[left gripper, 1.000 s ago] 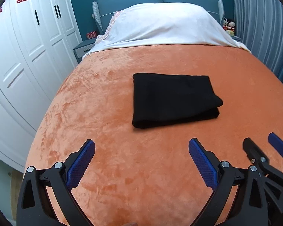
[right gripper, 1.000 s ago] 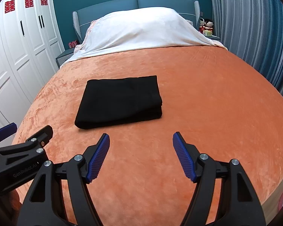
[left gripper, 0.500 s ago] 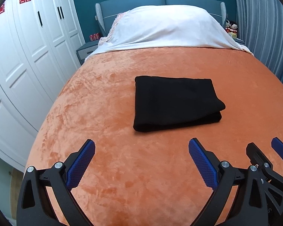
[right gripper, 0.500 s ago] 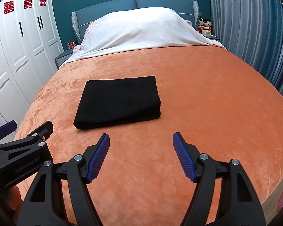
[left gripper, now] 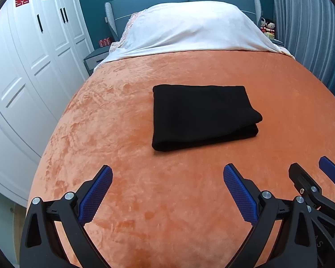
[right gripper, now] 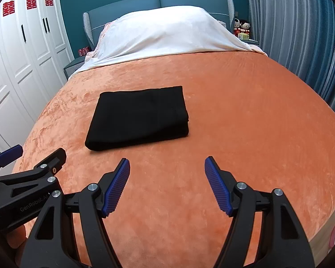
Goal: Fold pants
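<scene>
We read the fold as finished: black pants lie as a compact rectangle mid-bed on the orange blanket, so left gripper and right gripper hover short of them, jaws wide, empty.

both grippers side by side, angled downward. left gripper jaws spread wide, nothing between the pads. right gripper likewise spread, empty, its fingers showing at left view's right edge.
</scene>
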